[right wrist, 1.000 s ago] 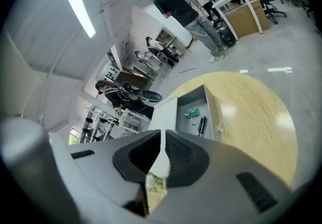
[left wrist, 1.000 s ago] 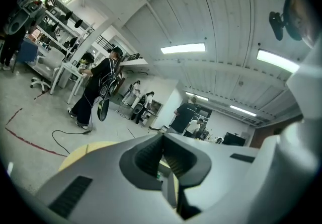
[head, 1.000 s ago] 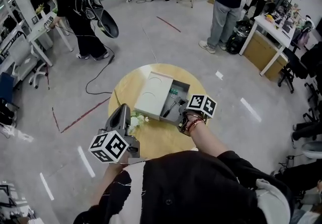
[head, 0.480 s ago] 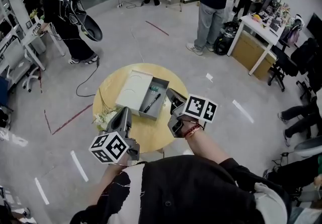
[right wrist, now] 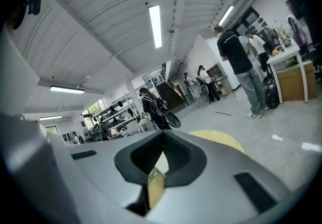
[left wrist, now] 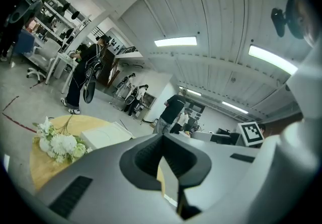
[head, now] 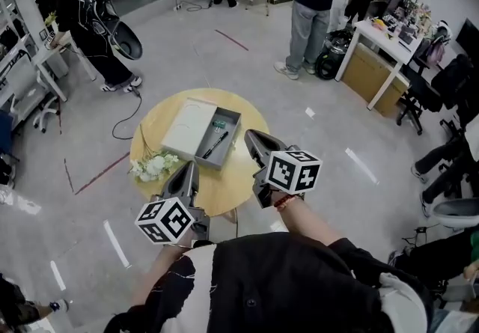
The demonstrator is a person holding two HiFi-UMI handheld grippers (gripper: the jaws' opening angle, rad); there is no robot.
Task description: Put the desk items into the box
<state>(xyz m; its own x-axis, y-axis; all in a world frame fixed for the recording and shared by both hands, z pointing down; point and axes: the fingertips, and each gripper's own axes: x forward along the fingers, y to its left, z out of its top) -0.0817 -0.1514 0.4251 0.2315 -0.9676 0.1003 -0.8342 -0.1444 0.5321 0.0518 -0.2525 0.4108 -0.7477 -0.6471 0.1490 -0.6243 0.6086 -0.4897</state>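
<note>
Box (head: 222, 137): grey tray, open, on the far half of the round yellow table (head: 224, 188). Its white lid (head: 187, 128) lies flat against the tray's left side. Inside is a dark pen (head: 215, 145), and at the far end a small green item (head: 218, 126), too small to identify. The rest of the tray floor is hard to read from the head view. In the left gripper view only the lid shows, with the tray behind the jaws. The right gripper view catches just a slice of tabletop, no box.

Position against the claws: the box sits beyond and between them, touching neither. The left gripper (head: 191, 166) hangs over the table's near edge, short of the tray's near end. The right gripper (head: 250, 132) is raised just to the right of the tray, its tip level with the tray's middle.

Orientation: the tray's long axis runs away from the person, its far end leaning a little right. The pen lies diagonally inside, near end lower left and far end upper right, roughly along that axis.

Claws: left jaws pressed together at the tips, nothing pinched. Right jaws likewise closed and empty.

Outward: a white flower bunch (head: 153, 167) lies at the table's left rim, near the lid and apart from the left gripper. Grey floor around, several people standing well off.
</note>
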